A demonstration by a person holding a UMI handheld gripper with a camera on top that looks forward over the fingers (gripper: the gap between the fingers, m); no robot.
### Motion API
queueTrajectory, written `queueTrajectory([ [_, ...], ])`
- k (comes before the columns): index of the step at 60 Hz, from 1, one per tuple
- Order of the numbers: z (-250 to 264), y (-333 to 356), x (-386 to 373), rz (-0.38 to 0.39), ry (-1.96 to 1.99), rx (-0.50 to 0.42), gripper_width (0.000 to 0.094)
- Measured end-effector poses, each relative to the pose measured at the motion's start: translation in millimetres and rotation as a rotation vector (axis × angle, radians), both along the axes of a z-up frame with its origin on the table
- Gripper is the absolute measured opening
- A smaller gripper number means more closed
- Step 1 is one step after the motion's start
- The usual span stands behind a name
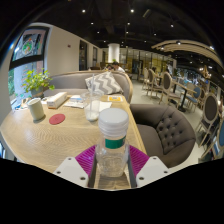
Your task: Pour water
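Note:
A clear plastic water bottle [112, 142] with a white cap and a green band at its neck stands upright between my fingers. My gripper [112, 160] is shut on the bottle, and both magenta pads [86, 157] press against its sides. It is held above the near end of a long wooden table [50, 128]. A clear drinking glass [92, 108] stands on the table beyond the bottle, a little to the left.
A red coaster [57, 118], a white mug [37, 108] and a potted plant [38, 82] are on the table's left part. A white box [57, 99] lies further back. A grey tufted sofa [165, 130] curves along the right side.

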State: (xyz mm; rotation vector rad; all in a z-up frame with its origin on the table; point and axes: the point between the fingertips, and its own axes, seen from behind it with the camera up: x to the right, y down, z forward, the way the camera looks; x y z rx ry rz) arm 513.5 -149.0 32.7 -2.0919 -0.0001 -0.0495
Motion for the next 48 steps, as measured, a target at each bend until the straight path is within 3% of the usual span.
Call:
queueTrajectory([
  [11,0.9,-0.5,1.3,-0.011,-0.013,0.006,0.0405],
  [28,18.4,20.9,-5.6,-0.069,-0.143,-0.016,0.0406],
  [42,95.1,57.4,-31.4,-0.127,-0.468,0.003,0.0405],
  [48,141.2,84.6,-60.8,-0.113,-0.706,0.016,0.0405],
])
